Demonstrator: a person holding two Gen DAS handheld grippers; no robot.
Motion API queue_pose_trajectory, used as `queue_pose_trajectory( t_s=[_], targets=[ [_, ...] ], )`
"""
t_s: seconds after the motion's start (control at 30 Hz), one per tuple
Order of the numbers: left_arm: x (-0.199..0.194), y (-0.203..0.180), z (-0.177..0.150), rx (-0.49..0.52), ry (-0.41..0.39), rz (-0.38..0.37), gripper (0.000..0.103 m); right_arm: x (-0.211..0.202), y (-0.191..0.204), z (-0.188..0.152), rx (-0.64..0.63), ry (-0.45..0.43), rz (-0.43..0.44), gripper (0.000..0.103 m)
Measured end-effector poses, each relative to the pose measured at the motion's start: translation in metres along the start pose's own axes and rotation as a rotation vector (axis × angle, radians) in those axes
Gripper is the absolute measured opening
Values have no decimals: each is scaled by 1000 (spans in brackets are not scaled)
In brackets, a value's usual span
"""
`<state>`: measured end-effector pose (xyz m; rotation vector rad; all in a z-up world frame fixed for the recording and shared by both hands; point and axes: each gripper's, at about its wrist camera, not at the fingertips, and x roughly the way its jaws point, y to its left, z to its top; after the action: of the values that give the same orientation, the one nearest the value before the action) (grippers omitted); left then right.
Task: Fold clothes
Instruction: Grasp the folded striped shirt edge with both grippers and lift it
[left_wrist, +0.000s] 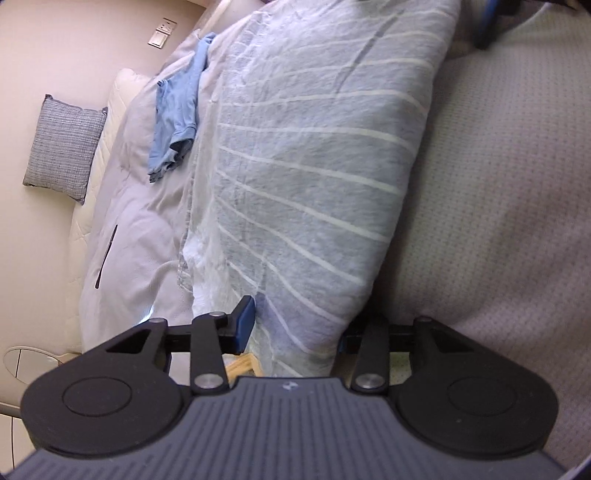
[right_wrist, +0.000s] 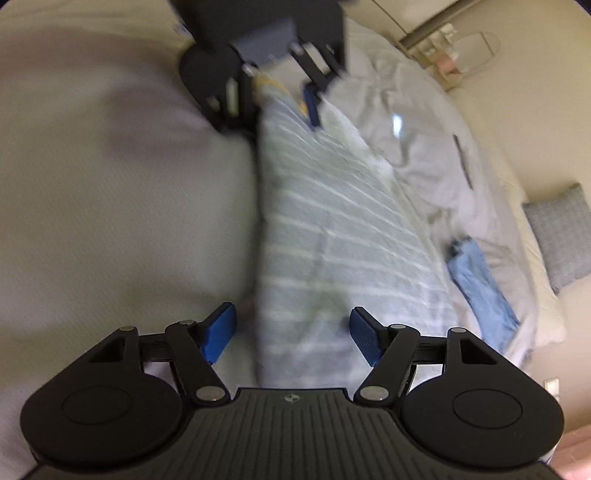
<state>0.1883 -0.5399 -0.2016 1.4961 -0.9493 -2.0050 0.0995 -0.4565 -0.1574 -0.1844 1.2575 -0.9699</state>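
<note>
A long grey-blue garment with white stripes (left_wrist: 306, 166) lies folded into a band along the bed; the right wrist view shows it blurred (right_wrist: 332, 229). My left gripper (left_wrist: 295, 326) sits at one end of it. Its jaws stand partly apart, the cloth fills the gap, and the fabric covers the right finger. The left gripper (right_wrist: 284, 99) shows from the far end in the right wrist view. At the other end my right gripper (right_wrist: 291, 332) is open, its blue pads (right_wrist: 219, 328) on either side of the band and apart from it.
A crumpled light-blue garment (left_wrist: 177, 107) (right_wrist: 484, 291) lies on the rumpled white duvet (left_wrist: 133, 229) beside the striped one. A grey cushion (left_wrist: 64, 147) leans on the headboard. Dotted bed sheet (left_wrist: 509, 192) spreads on the other side.
</note>
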Motion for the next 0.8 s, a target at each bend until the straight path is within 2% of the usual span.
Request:
queue_pose_trajectory(
  t_s=[0.17, 0.37, 0.43, 0.53, 0.6, 0.67, 0.7, 0.8],
  targets=[
    [-2, -1, 1, -1, -7, 5, 35, -4, -11, -13, 5, -2, -38, 68],
    [-3, -1, 5, 3, 7, 12, 33, -4, -11, -9, -31, 4, -45, 63],
    [-3, -1, 4, -1, 10, 10, 30, -4, -5, -7, -77, -7, -31, 50],
    [-2, -1, 4, -5, 22, -6, 23, -1, 6, -7, -159, -22, -22, 42],
    [-3, 1, 4, -13, 29, -17, 16, 2, -5, -7, -104, -6, 8, 39],
    [-6, 5, 6, -23, 34, -24, 10, 0, -17, -6, -50, 1, 46, 13],
    [-9, 9, 7, -30, 37, -26, 8, -2, -23, -5, -33, 1, 60, 6],
    [-20, 26, 14, -49, 42, -27, 7, -16, -43, -4, -14, -15, 76, 4]
  ],
)
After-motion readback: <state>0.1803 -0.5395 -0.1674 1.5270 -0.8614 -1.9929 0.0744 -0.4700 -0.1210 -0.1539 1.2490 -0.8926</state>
